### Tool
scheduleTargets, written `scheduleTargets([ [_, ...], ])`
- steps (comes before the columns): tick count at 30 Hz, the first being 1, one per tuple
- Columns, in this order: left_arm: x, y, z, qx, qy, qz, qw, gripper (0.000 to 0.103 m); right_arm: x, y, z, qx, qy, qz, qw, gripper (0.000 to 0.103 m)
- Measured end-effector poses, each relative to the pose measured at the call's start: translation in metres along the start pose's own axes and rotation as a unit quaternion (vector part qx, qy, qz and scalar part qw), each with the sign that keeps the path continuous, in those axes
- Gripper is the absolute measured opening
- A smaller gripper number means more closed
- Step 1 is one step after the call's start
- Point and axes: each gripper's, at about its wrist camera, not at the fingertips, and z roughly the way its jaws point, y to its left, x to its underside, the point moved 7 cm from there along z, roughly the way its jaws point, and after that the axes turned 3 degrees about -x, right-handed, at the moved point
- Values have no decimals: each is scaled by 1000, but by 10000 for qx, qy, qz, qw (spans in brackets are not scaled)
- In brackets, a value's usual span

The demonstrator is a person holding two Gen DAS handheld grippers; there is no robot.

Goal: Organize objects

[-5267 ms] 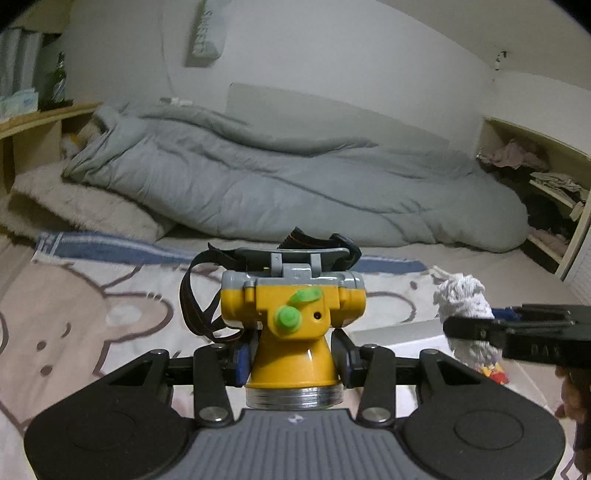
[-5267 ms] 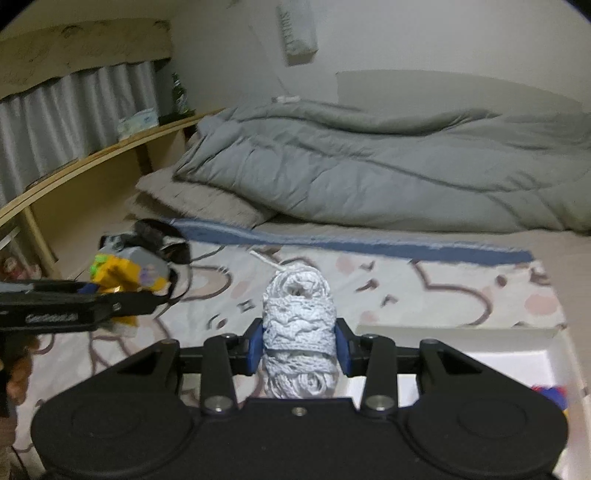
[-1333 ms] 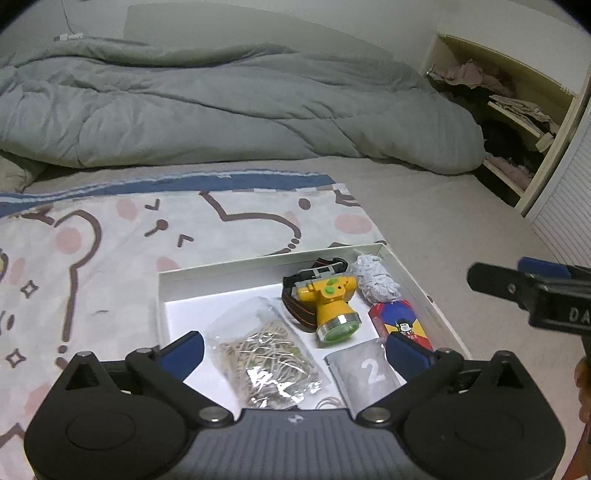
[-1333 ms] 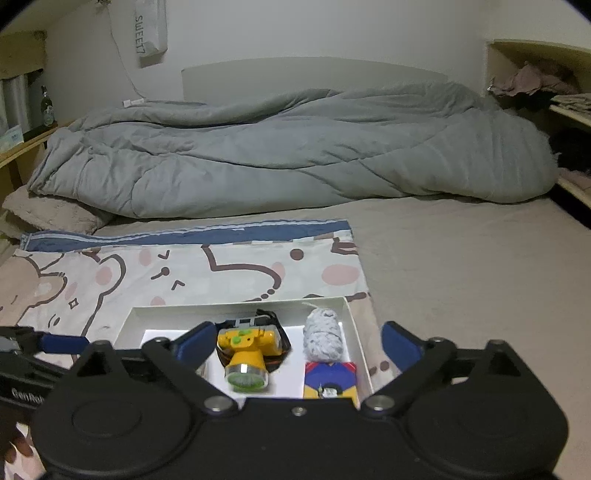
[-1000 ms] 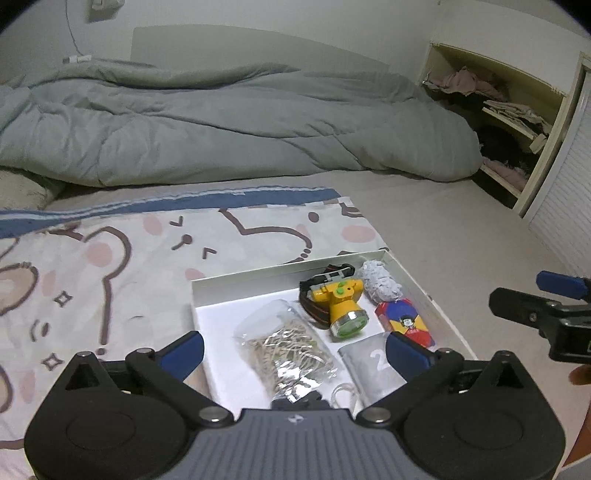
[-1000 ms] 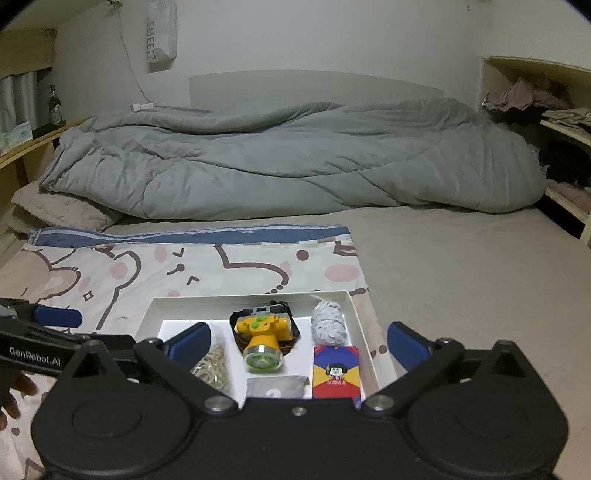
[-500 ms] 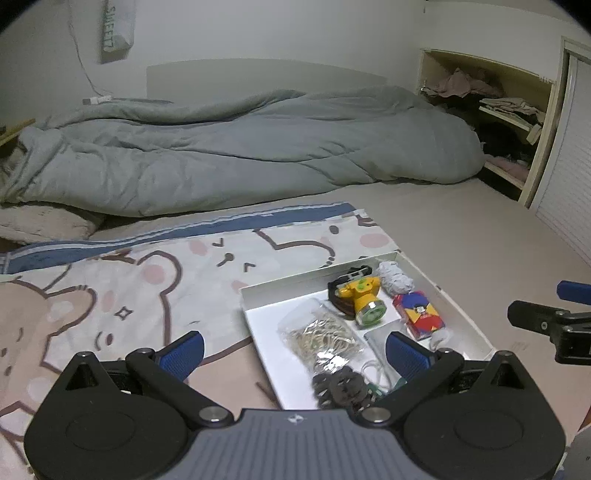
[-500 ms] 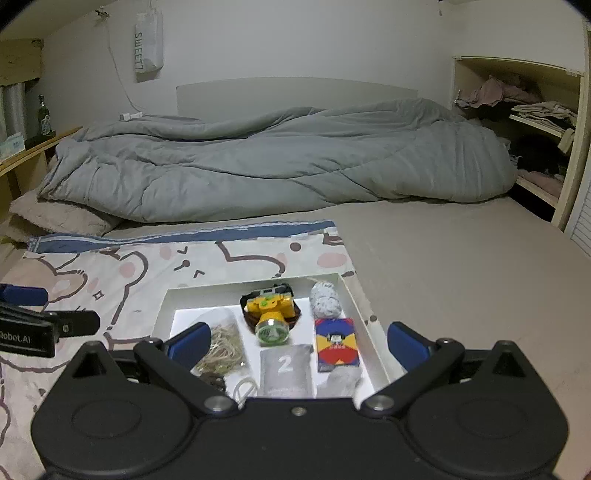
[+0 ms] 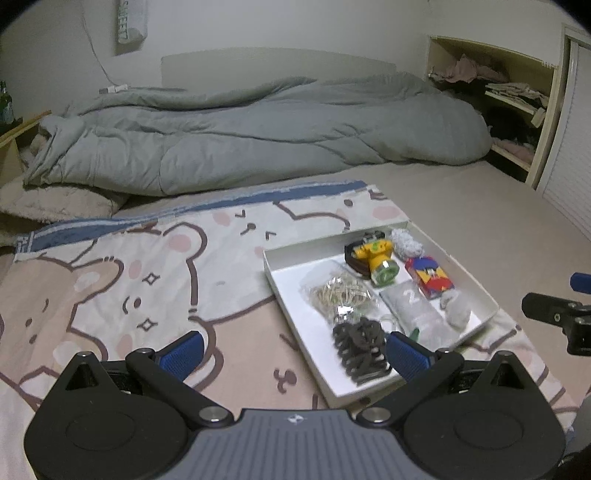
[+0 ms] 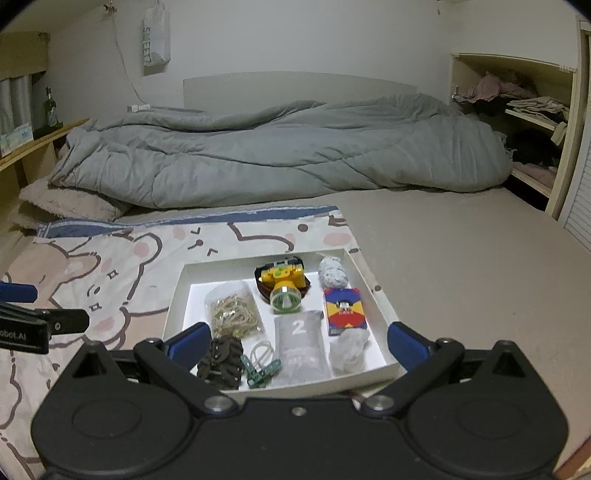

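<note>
The left gripper (image 9: 293,350) is spread wide and holds nothing; its blue-padded fingers (image 9: 183,349) hang above the bear-print blanket (image 9: 122,288), the right-hand one over the near corner of the tray (image 9: 284,291). The right gripper (image 10: 297,341) is spread just as wide and empty, its fingers (image 10: 406,345) straddling the near end of the tray from above. Each gripper shows at the edge of the other's view, well apart.

The shallow white tray lies on the blanket, near its right edge, and everything to be organized sits inside it. In the near row, from the left: a dark hair claw (image 10: 221,360), green clothes pegs (image 10: 262,371) touching a pale loop (image 10: 260,350), a grey pouch (image 10: 301,349) marked 2, and a crumpled white wad (image 10: 349,349). Behind these lie a clear bag of rubber bands (image 10: 232,308), a yellow headlamp (image 10: 282,284) with its lens facing the camera and its dark strap bunched around it, and a red, blue and yellow card box (image 10: 343,310). A ball of white string (image 10: 332,275) sits in the far right corner, just beyond the box and beside the headlamp.

Past the tray the blanket ends in a blue stripe (image 10: 192,218) on the bed's beige sheet (image 10: 461,251). A rumpled grey duvet (image 10: 277,151) runs across the far side, over a fuzzy pillow (image 10: 66,206) at the left. A wooden ledge with a green bottle (image 10: 50,110) lines the left wall, open shelves of clothes (image 10: 517,110) stand at the right, and a white bag (image 10: 157,35) hangs on the back wall.
</note>
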Motion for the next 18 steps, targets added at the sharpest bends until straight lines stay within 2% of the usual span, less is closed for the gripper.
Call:
scheduleTargets([
  [12,15,12,-1,27,101,-140,9998,103,23,14,-1,110,222,-52,9997,103],
  [18,19,7,-3,85,108,-52,9999,103,26,19,0,121,280,-110,9995,103],
])
